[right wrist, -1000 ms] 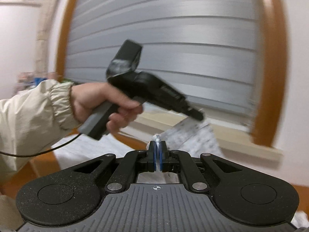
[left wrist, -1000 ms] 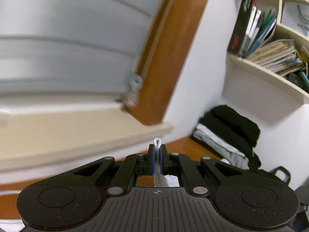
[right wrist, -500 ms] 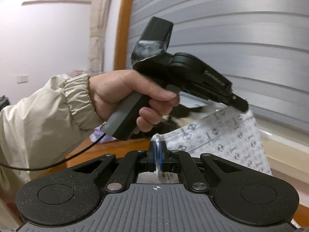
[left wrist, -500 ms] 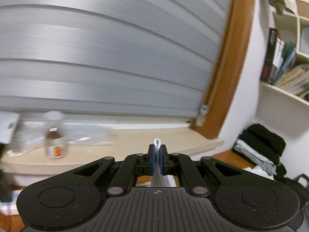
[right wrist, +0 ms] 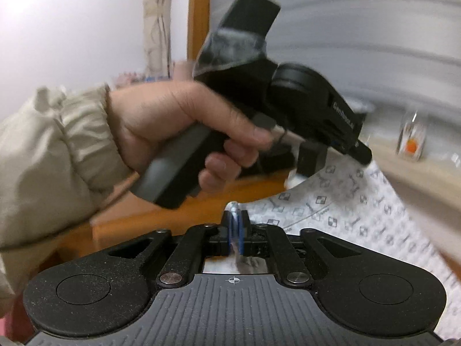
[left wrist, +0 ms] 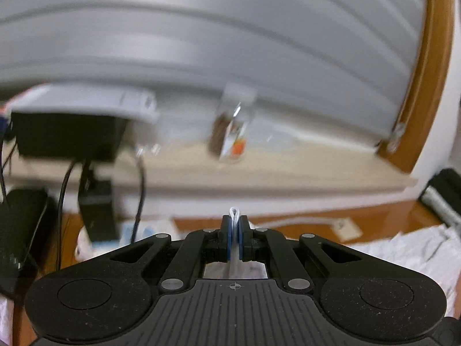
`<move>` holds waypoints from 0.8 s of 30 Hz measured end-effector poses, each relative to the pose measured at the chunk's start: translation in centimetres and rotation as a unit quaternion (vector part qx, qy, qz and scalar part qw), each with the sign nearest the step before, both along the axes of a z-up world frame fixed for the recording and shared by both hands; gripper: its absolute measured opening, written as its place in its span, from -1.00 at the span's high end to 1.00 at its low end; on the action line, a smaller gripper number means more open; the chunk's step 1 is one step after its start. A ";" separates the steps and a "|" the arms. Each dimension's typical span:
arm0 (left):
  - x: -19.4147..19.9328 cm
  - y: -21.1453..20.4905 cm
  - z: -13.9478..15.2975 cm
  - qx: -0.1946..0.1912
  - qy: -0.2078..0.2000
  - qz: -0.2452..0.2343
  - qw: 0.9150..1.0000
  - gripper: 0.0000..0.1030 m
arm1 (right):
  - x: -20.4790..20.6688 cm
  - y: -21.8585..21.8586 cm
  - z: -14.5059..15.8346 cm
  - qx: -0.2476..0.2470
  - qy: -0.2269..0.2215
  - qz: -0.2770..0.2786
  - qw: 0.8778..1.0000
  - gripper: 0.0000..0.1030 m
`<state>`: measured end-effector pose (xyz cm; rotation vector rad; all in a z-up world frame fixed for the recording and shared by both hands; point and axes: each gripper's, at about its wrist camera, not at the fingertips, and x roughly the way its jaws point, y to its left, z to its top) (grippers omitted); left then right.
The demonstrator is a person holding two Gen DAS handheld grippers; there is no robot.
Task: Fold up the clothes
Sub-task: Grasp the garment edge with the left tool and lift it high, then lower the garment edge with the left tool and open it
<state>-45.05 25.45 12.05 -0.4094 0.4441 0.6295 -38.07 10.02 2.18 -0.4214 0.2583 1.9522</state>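
Both tools, left tool [left wrist: 234, 238] and right tool [right wrist: 236, 236], pinch one patterned white cloth [right wrist: 354, 210], the right's jaws just easing, its stretched edge running centre to right above the desk [right wrist: 138, 216].

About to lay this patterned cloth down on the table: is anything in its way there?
Nothing visible blocks it. Both grippers, left gripper and right gripper, pinch the patterned cloth; the bottle stands back on the sill, and the table under the cloth is hidden.
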 end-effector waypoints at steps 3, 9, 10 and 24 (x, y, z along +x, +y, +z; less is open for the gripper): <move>-0.4 0.2 -1.6 -0.003 0.033 0.025 0.999 0.34 | 0.2 0.2 -1.6 -0.024 -0.004 -0.003 1.000 0.26; -0.8 -0.7 -1.9 -0.001 0.015 0.023 1.000 -0.13 | 4.1 -3.9 -0.5 -0.023 0.006 -0.022 0.999 0.14; -0.4 -1.0 -1.9 0.002 0.013 0.017 1.000 -0.22 | 5.9 -5.0 -0.3 -0.022 0.006 -0.030 0.999 0.12; 12.5 -9.0 -2.9 0.030 0.017 -0.119 0.992 -0.51 | 24.6 -22.1 -0.7 -0.001 -0.020 -0.249 0.968 0.36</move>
